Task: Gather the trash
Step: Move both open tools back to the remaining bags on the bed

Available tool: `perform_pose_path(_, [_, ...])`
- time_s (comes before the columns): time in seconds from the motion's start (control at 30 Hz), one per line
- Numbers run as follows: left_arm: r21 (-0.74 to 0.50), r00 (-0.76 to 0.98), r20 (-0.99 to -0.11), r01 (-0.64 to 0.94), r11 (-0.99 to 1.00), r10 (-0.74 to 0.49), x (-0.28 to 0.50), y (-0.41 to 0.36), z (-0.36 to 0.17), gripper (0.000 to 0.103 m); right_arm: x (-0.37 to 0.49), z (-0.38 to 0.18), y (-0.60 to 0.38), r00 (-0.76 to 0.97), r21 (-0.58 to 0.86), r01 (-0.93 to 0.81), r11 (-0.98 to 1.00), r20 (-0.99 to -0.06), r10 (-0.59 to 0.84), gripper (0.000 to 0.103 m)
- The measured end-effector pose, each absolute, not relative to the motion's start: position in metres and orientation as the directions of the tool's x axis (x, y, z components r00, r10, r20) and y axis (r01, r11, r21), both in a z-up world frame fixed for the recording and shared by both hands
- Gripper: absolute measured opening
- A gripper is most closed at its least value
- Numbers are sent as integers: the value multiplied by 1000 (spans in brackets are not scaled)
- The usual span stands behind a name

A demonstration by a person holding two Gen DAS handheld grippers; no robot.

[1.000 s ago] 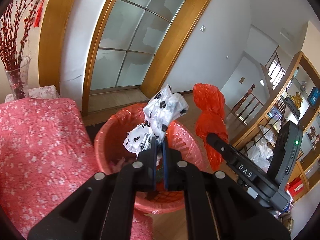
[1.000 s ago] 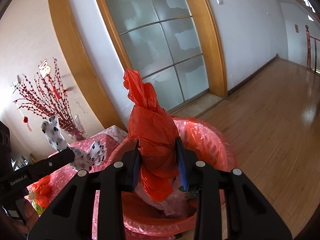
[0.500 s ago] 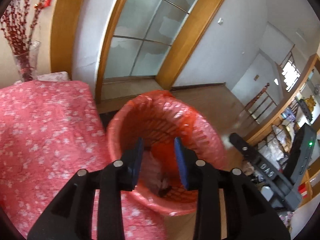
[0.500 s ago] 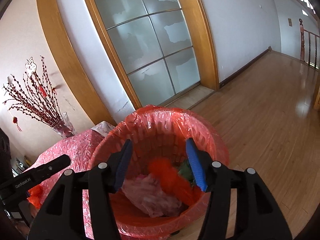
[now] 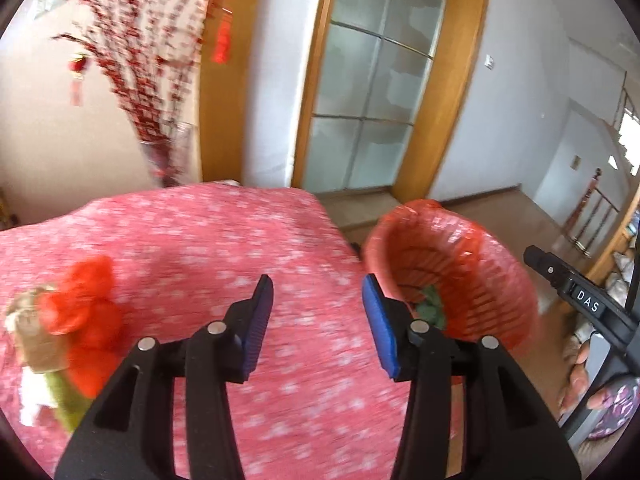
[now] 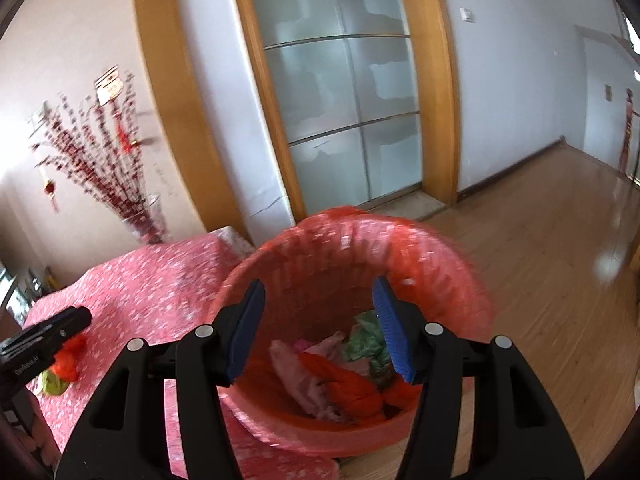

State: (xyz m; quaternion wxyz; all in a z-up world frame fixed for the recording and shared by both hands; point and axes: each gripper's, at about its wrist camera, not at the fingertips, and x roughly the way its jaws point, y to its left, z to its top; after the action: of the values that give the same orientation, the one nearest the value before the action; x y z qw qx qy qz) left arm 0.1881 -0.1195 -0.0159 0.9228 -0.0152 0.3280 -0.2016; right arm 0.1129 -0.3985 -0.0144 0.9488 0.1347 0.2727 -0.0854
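A red-lined wicker waste basket [image 6: 452, 276] stands on the floor beside the table; it also shows in the left wrist view [image 5: 496, 280]. Inside lie red, pink and green bags [image 6: 344, 376]. My right gripper [image 6: 318, 332] is open and empty, just above the basket's mouth. My left gripper [image 5: 318, 320] is open and empty over the table with the pink flowered cloth [image 5: 192, 240]. At the table's left lie a crumpled red bag [image 5: 86, 320], a brown scrap [image 5: 34, 340] and a green piece [image 5: 64, 398]. The red bag also shows in the right wrist view [image 6: 70, 356].
A glass vase of red branches [image 5: 168, 152] stands at the table's far corner. A frosted sliding door [image 6: 340, 92] with wooden frame is behind the basket. Wooden floor [image 6: 540, 248] spreads to the right. Shelving [image 5: 624, 248] stands far right.
Both grippers opened and dropped the spotted white bag and the red bag into the basket. My left gripper then swung left, over the table. My right gripper stays above the basket.
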Motion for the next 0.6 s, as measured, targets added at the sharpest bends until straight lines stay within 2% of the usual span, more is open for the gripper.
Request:
perform_pose_path(0.3, [-136,792,-568,179,974,-225,170,-13,-11,49,127,-20,-324,826,176,79,981,-562,34,57])
perform_pose_path(0.6, [-112,833,-553,-59,992,-13,154,98,-11,49,156,-21,-216,784,161,-142,977,-584,211,56])
